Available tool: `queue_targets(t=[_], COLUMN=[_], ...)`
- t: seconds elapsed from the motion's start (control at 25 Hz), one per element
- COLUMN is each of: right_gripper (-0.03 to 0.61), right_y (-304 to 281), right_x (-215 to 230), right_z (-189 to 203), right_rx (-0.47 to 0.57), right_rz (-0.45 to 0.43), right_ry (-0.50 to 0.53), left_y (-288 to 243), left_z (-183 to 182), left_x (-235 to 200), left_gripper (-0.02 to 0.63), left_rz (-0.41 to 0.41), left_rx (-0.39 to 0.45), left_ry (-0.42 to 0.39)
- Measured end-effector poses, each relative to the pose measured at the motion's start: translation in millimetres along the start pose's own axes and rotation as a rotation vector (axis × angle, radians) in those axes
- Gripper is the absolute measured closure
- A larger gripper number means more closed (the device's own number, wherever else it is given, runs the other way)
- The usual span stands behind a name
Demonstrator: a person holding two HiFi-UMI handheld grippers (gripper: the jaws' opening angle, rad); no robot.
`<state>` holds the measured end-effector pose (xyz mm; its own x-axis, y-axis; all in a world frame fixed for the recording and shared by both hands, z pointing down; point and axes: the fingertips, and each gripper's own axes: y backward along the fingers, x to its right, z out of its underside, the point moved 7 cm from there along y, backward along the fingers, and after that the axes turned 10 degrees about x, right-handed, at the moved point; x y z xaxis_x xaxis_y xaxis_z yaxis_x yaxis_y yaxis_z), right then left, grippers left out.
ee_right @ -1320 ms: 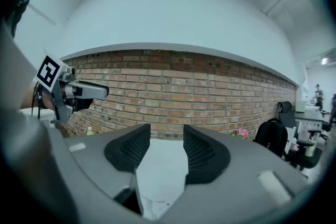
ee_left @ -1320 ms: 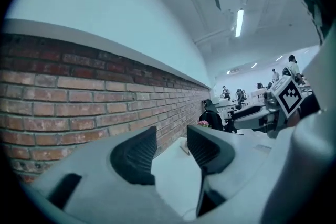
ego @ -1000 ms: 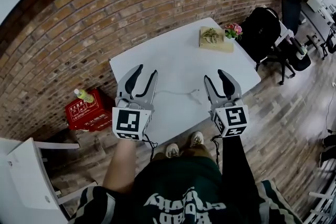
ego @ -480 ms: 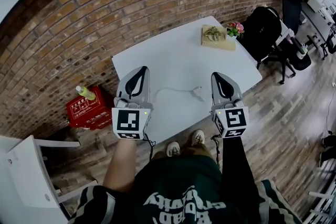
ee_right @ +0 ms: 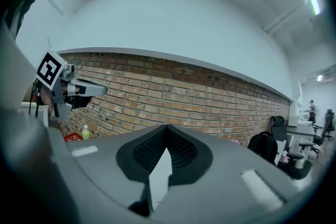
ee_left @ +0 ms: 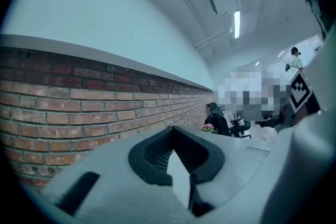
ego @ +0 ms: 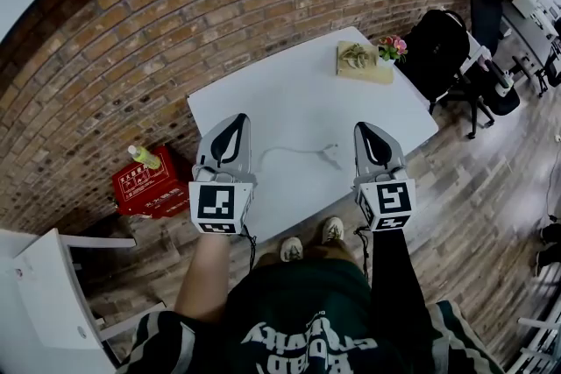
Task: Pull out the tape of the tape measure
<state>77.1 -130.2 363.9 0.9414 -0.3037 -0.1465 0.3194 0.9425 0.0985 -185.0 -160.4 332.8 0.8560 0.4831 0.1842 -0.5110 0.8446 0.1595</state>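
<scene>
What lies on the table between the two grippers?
Head view: a small white object with a thin white line trailing from it, probably the tape measure, on the white table between left gripper and right gripper.

No text can be read with certainty. The red crate [ego: 149, 186] bears white print on its side, too small to read. The person's dark green shirt [ego: 307, 337] bears large white lettering, seen upside down and not legible. The cubes on the left gripper [ego: 233, 120] and right gripper [ego: 367, 130] each carry a square black-and-white coded marker, without letters or digits.
</scene>
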Motion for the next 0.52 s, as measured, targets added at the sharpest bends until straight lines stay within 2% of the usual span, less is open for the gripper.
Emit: queue_targets(t=[0.52], right_gripper=[0.566], right_y=[-4.4], right_x=[5.9], right_z=[1.2], right_rx=[0.002], right_rz=[-0.002], right_ry=[0.002], left_y=[-7.5], left_z=[1.8], left_x=[1.1], left_gripper=[0.606], left_rz=[-0.001], left_rx=[-0.012], left_ry=[0.001])
